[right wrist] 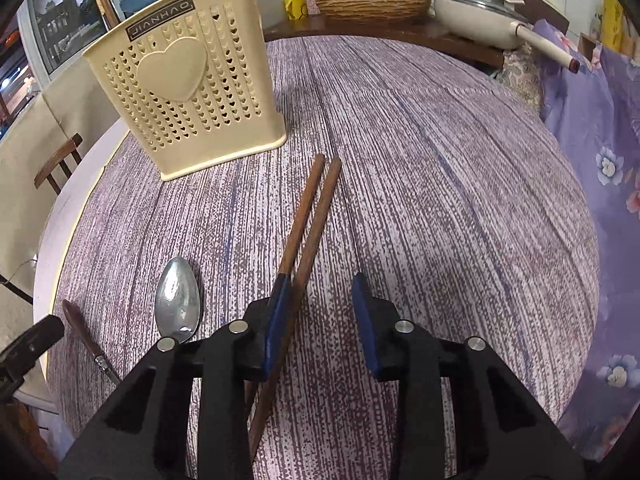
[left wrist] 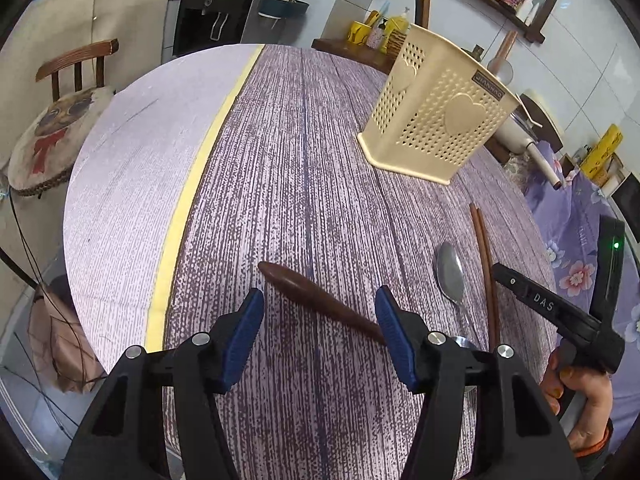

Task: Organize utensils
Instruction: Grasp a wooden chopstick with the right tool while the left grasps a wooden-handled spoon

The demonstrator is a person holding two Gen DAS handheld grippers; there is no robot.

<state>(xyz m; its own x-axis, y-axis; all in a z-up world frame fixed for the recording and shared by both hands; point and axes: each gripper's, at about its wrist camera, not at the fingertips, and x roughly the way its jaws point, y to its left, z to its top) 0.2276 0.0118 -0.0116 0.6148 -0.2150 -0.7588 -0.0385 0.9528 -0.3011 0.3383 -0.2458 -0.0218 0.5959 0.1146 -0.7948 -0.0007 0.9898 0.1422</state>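
Perforated cream holder; seemingly wooden chopsticks.

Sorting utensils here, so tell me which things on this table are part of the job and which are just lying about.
Job: holder, chopsticks, spoon, knife.
Lying about: pan, woven basket, yellow mug, chair.

Readable marks: "JIANHAO" on the label plate at the top of the cream utensil holder; "DAS" on my right gripper.
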